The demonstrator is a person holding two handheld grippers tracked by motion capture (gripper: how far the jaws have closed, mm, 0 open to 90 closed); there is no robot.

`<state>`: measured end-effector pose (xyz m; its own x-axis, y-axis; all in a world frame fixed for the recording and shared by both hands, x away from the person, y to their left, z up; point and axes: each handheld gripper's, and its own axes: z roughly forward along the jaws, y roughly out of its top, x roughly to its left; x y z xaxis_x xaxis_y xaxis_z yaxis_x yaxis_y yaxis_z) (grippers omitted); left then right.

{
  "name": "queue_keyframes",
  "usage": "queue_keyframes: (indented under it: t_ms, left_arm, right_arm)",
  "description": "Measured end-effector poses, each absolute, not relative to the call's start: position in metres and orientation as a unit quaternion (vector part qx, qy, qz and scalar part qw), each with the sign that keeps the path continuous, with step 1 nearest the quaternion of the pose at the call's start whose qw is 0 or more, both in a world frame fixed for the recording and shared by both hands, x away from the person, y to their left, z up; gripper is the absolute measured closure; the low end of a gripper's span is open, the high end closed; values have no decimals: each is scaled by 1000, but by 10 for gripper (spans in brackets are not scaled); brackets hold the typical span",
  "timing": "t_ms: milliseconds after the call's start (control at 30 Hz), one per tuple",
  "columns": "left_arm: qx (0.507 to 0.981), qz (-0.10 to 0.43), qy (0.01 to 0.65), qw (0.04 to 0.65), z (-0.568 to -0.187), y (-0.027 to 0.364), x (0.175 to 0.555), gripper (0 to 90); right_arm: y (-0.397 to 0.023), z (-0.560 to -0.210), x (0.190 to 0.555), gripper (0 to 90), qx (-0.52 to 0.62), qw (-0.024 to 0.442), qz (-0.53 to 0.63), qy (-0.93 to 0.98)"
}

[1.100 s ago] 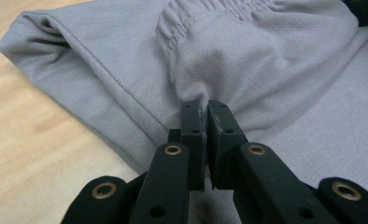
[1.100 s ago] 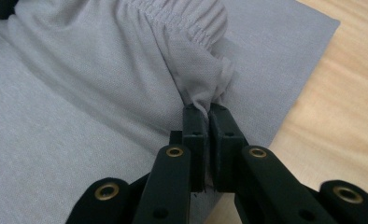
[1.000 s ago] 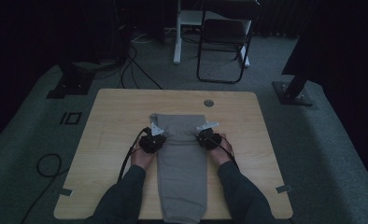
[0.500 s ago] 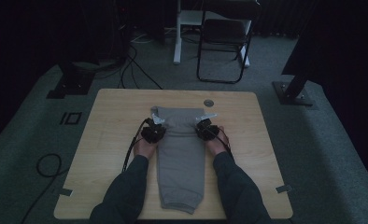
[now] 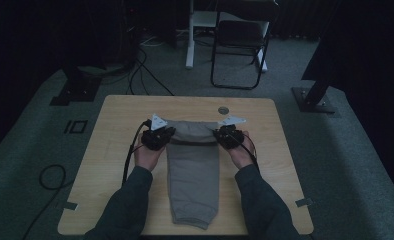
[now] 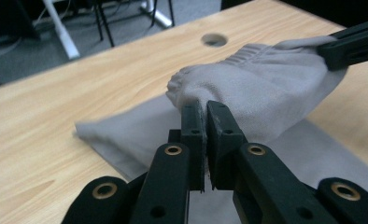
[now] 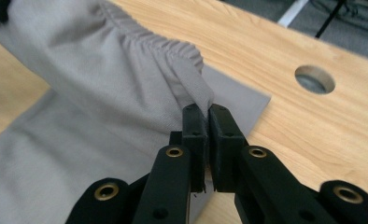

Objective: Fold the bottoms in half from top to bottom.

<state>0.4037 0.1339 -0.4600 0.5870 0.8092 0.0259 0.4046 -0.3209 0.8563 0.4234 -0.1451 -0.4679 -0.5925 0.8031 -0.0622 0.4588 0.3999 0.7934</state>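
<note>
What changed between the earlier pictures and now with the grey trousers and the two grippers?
Both grippers, the left gripper and right gripper, have moved toward the far edge and lifted the waistband end of the grey trousers off the table; that end now hangs between them. Both stayed shut on the cloth, and the cuff end still lies near the person.

Light wooden table (image 5: pixel 115 165), grey folded trousers (image 5: pixel 194 175) lying on it

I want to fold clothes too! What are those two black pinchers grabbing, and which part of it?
Both hold the grey pants. The left gripper and the right gripper each pinch one end of the stretchy waistband, lifted off the table.
</note>
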Motion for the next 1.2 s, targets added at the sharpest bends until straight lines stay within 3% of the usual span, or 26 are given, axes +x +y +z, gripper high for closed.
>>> queue_keyframes:
  t_ms: [133,300,567,933,1200]
  left_arm:
    - [785,229,372,439,-453,138,382,858]
    - [806,197,370,418,-477,139,365,858]
    - [834,142,391,361,-533,138,353,856]
    - [830,145,399,361,-546,136,367,855]
    - [814,166,424,360,-548,130,402,855]
  right_arm:
    - [-151,-464,401,868,369,225,389,814]
    - [-152,-474,383,868,358,216,377,827]
    - [-149,-524,360,869,351,171,323,862]
    - [-151,-541,376,867,377,161,325,852]
    - [-149,-543,403,867,394,178,328,840]
